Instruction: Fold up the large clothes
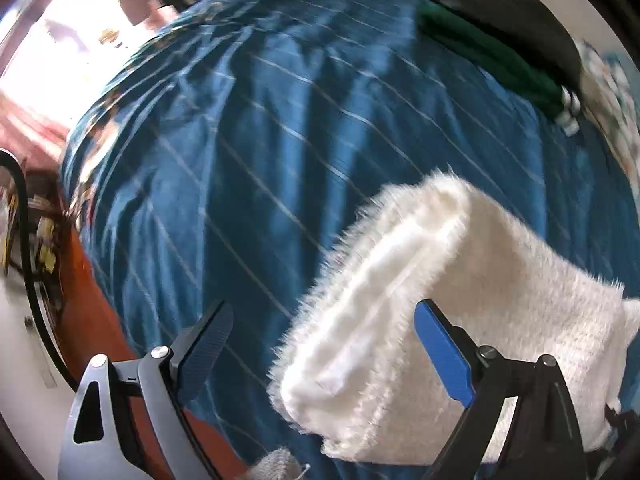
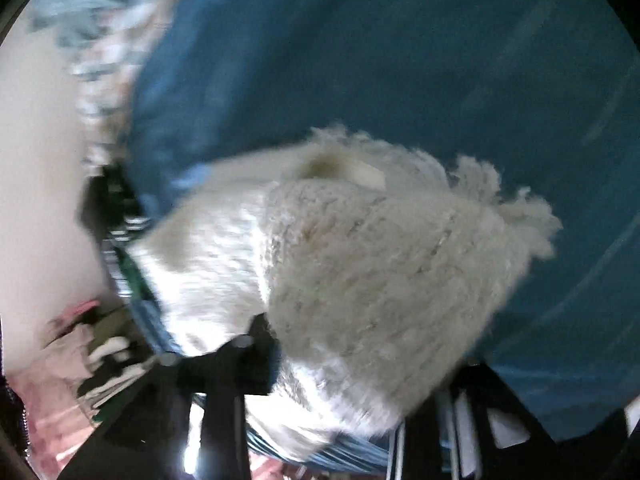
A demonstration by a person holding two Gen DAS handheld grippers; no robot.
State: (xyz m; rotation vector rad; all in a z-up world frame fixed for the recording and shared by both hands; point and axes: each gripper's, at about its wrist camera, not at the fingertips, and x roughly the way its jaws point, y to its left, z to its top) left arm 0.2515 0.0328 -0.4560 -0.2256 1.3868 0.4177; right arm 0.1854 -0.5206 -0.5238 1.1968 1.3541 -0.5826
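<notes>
Two grippers worked over the bed, both pointing steeply down. The left gripper (image 1: 324,354) stood released, its jaws spread wide: the white fluffy garment (image 1: 440,312) lay folded just beyond and beneath its blue right finger (image 1: 444,354), while the dark left finger (image 1: 208,344) hung apart over the blue striped bedspread (image 1: 260,140). Nothing was pinched between them; the spread looked like a let-go after laying a fold, though that is only a judgement. The right gripper (image 2: 352,364) was badly blurred. The woolly bulk of the garment (image 2: 360,264) sat right against its dark frame and hid the fingertips, so whether it grasped the cloth cannot be told. The garment rested bunched on the bedspread (image 2: 440,60) directly ahead of those jaws, probably gathered there so the next fold could be taken near at hand. Farther from the left gripper, at the bed's far edge, lay a green cloth (image 1: 492,60) and a black garment (image 1: 520,20), well apart from the work.
</notes>
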